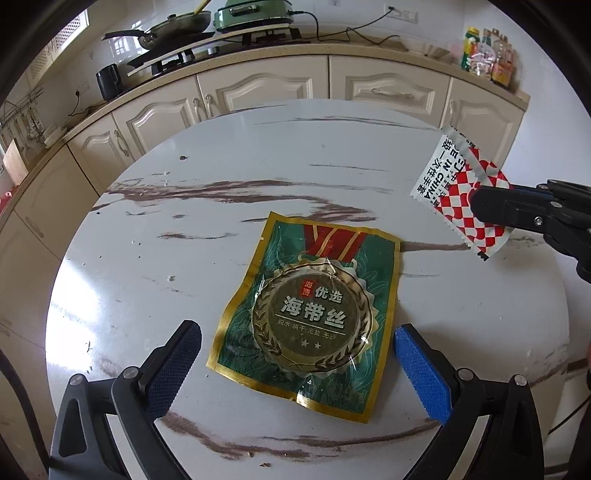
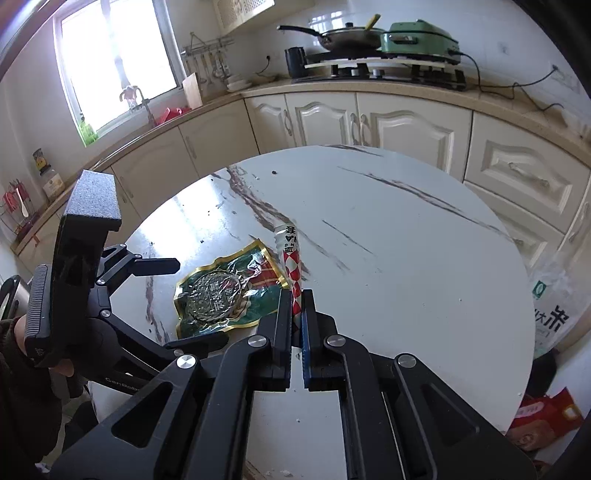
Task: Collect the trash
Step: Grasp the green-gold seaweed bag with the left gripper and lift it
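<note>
A green and gold seaweed packet (image 1: 306, 314) lies flat on the round white marble table (image 1: 258, 147). My left gripper (image 1: 297, 343) is open, its fingers on either side of the packet's near half, just above it. My right gripper (image 2: 296, 299) is shut on a red-and-white checked sachet (image 2: 291, 258) and holds it edge-on above the table. In the left wrist view the sachet (image 1: 461, 188) hangs in the air at the right, clamped by the right gripper (image 1: 480, 206). The packet also shows in the right wrist view (image 2: 225, 291), with the left gripper (image 2: 173, 302) over it.
Cream kitchen cabinets (image 1: 258, 85) run behind the table, with a stove, pan (image 1: 173, 27) and green cooker (image 1: 251, 13) on the counter. Bottles (image 1: 487, 55) stand at the counter's right end. A white rice bag (image 2: 554, 306) and red bags (image 2: 543, 417) sit on the floor right of the table.
</note>
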`<state>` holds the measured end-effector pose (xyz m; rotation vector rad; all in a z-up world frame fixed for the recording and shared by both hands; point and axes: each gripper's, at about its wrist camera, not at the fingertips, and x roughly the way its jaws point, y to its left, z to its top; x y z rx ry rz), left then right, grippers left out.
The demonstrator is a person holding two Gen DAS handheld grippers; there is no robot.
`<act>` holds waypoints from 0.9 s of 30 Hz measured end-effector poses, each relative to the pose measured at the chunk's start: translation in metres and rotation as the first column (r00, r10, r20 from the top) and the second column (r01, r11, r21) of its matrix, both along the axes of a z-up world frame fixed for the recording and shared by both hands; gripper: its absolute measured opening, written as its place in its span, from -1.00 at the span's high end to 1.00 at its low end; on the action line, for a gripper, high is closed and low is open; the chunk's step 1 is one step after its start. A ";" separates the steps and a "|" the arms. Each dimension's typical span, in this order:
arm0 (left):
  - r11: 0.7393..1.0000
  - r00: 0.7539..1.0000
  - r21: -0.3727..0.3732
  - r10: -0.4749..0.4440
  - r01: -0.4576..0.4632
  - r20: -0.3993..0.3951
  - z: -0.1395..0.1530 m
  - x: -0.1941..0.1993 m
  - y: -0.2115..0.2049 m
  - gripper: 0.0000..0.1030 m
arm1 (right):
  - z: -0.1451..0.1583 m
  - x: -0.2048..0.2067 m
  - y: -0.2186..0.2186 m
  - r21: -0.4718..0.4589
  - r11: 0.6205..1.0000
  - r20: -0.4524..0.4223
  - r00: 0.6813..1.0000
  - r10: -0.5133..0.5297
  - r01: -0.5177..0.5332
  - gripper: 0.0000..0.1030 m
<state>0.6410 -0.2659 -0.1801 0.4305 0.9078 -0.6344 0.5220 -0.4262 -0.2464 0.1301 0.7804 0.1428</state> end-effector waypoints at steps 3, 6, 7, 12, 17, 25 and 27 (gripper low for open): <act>1.000 1.000 -0.030 -0.005 0.004 -0.024 -0.004 0.004 0.001 -0.99 | -0.001 0.001 -0.003 0.014 1.000 0.004 1.000 0.004 -0.004 0.90; 0.998 0.999 -0.058 -0.005 0.002 -0.037 -0.010 0.006 0.004 -0.99 | -0.002 0.000 -0.001 0.025 1.000 0.008 1.000 0.008 -0.008 0.90; 0.998 0.999 -0.059 -0.004 0.002 -0.036 -0.011 0.005 0.004 -0.99 | -0.002 0.000 -0.002 0.028 1.000 0.009 1.000 0.008 -0.008 0.90; 0.998 0.999 -0.064 -0.023 0.021 -0.033 -0.013 0.002 -0.002 -0.80 | -0.005 0.002 0.001 0.040 0.999 0.001 1.000 0.013 -0.013 0.90; 0.997 0.999 -0.069 -0.035 0.032 -0.037 0.004 0.005 0.015 -0.66 | -0.008 0.005 0.005 0.038 0.999 -0.014 1.000 0.019 -0.018 0.89; 0.995 0.998 -0.080 -0.056 0.053 -0.035 0.026 0.002 0.029 -0.30 | -0.018 0.010 0.017 0.045 0.998 -0.047 0.998 0.037 -0.035 0.89; 0.995 0.998 -0.083 -0.057 0.054 -0.036 0.029 0.001 0.032 -0.25 | -0.021 0.012 0.020 0.050 0.998 -0.053 0.998 0.046 -0.044 0.89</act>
